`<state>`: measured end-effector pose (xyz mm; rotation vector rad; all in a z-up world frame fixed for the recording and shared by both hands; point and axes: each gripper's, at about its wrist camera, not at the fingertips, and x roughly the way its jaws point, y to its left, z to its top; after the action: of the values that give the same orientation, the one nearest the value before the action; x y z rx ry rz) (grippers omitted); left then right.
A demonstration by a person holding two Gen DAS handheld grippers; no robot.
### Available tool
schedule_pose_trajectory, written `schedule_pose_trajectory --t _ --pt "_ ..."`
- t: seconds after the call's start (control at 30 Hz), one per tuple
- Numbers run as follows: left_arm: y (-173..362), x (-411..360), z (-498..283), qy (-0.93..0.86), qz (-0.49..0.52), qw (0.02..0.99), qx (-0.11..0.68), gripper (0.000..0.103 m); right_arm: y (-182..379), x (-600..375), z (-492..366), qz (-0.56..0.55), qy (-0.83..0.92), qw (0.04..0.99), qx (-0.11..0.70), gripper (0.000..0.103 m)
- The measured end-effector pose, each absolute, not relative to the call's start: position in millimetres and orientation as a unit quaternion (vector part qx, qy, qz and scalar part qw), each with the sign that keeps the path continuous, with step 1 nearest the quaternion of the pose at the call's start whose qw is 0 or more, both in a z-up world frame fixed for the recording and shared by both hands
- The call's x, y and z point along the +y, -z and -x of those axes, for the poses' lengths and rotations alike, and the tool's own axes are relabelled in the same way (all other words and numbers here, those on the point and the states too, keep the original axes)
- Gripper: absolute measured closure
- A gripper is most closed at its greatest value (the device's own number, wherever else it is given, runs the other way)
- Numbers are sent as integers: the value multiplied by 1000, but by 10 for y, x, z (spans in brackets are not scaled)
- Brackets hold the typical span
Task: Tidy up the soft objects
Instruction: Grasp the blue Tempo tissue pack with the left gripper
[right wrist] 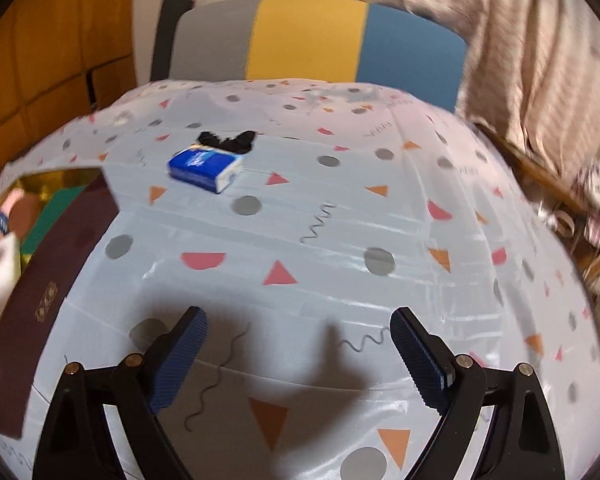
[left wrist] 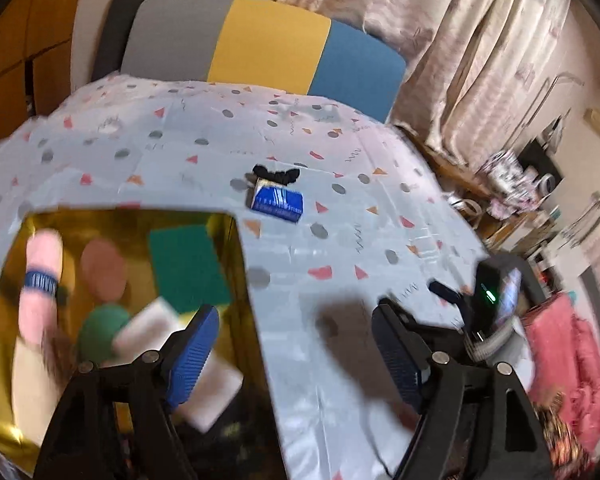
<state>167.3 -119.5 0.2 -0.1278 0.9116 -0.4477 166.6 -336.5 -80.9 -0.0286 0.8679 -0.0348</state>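
Both grippers (left wrist: 294,354) (right wrist: 298,354) gape above patterned tablecloth (right wrist: 340,216).

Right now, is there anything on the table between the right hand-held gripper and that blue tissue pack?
No. In the right wrist view, only bare patterned tablecloth lies between the open right hand-held gripper and the blue tissue pack.

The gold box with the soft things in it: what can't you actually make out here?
- Left wrist view: the gold box is motion-blurred; the left gripper covers its near white sponge.
- Right wrist view: the box's dark outer wall and the picture edge hide most contents.
- Black item behind the tissue pack: too small and partly hidden to identify.
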Motion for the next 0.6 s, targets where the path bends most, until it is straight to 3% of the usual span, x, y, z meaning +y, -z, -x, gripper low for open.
schedule_pose_trajectory --t 0.3,0.6 --pt "143 -2139 -2552 199 -34 861 467 21 734 -3710 -1726 -109 44 883 455 6" --pt "693 -2397 -3373 146 -47 843 516 20 763 -4004 -1718 -196 55 852 482 6"
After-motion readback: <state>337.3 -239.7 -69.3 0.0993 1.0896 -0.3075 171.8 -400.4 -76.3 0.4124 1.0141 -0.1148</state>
